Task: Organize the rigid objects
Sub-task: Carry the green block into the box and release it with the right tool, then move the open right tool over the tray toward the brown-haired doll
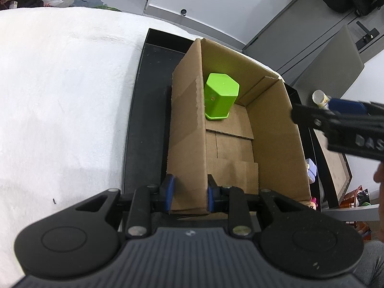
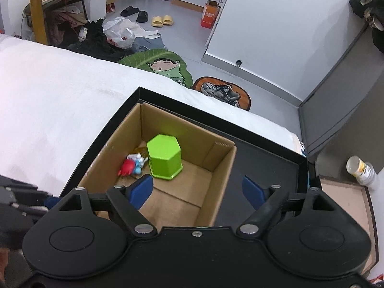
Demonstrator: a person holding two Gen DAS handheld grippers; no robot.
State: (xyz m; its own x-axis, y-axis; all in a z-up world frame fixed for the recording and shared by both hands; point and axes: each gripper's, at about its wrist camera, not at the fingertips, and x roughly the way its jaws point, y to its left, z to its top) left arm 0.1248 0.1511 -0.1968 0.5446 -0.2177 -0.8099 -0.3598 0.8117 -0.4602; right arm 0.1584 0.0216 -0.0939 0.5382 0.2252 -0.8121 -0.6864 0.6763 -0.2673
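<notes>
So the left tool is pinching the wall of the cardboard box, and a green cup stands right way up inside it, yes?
Nearly. The green cup is upside down: the right wrist view shows its closed base on top and its rim on the box floor. The left gripper does clamp the box wall.

Grey floor [image 2: 192, 19]; white wall [image 2: 276, 24]; grey cabinet [image 2: 340, 110]; leaf-shaped rug [image 2: 156, 64]; scattered slippers [image 2: 162, 20]
</notes>
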